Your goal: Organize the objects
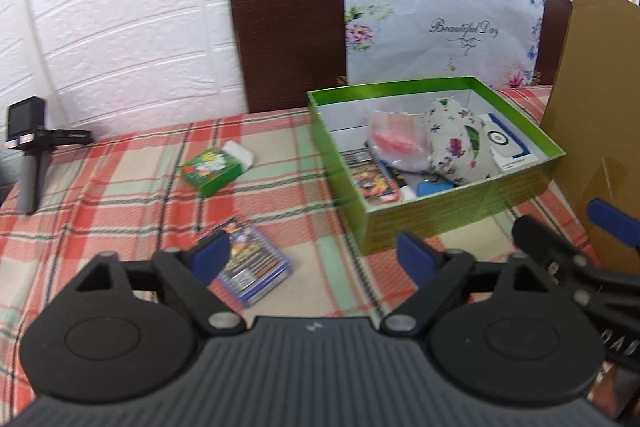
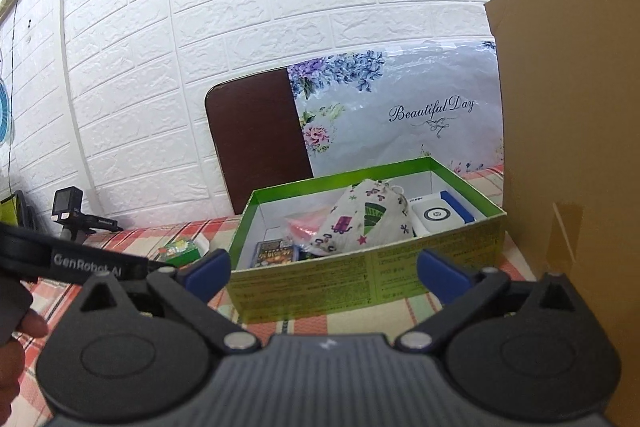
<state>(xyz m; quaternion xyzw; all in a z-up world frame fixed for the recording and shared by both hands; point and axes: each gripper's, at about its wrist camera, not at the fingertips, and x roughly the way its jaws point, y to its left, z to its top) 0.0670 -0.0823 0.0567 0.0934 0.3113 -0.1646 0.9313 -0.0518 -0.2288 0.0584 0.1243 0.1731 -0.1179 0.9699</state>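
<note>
Left claw (image 1: 314, 253) is spread wide with nothing in it, hovering low over the desk (image 1: 120, 195) and its plaid cloth. Through the left wrist view, one blue pad sits right over the corner of a game case (image 1: 256, 267) lying flat on the cloth, so I'd guess that's the next pick. Further back, well apart from it, is a small green carton (image 1: 214, 171) with its white flap open. The green box (image 1: 460, 211) sits to the right and already holds a floral pouch (image 1: 456, 143), a pink bag (image 1: 394, 139), a white and blue packet (image 1: 506, 143) and another game case (image 1: 370, 177) down at the bottom, plus some small bits I can't make out. A camera on a little stand (image 1: 28, 147) is at the far left edge.

Right wrist view — right claw (image 2: 324, 273) is also wide open and empty, pointed at the near wall of the green box, with a cardboard sheet (image 2: 568, 147) standing just to its right. Same pouch and packet visible inside, and the green carton shows past the left pad.

So I'd call it mostly done — two loose things still out on the cloth, as far as I can see
</note>
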